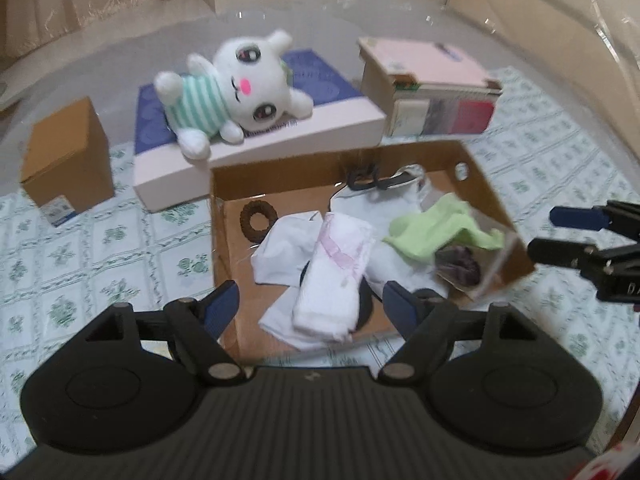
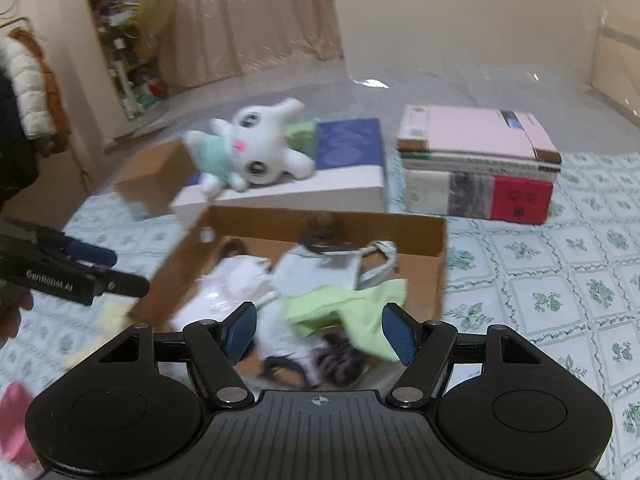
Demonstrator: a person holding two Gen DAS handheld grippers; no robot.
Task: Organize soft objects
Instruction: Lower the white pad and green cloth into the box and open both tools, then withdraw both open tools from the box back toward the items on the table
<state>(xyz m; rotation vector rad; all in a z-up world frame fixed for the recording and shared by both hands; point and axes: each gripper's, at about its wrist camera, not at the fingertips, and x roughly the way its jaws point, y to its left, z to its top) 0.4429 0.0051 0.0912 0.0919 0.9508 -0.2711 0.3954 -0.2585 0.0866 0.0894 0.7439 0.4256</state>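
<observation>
Although motion blur smears much of the right wrist view, the open cardboard tray reads clearly as the landmark. Left of the tray stands a plain brown carton, its lower label too blurred to read. Behind the tray, a flat white box with a blue top carries a plush white rabbit in a mint-striped shirt, lying on its side. Inside the tray, from left: a dark woven ring, a folded white towel with pink trim over crumpled white cloth, a pale bag with a knotted handle, a soft lime-green cloth, and a dark purple fuzzy item I cannot identify. Behind the tray's right end sits a stack of books topped in pink. The left gripper hangs over the tray's near edge, jaws spread, nothing between them. The right gripper is likewise spread and empty above the green cloth.
</observation>
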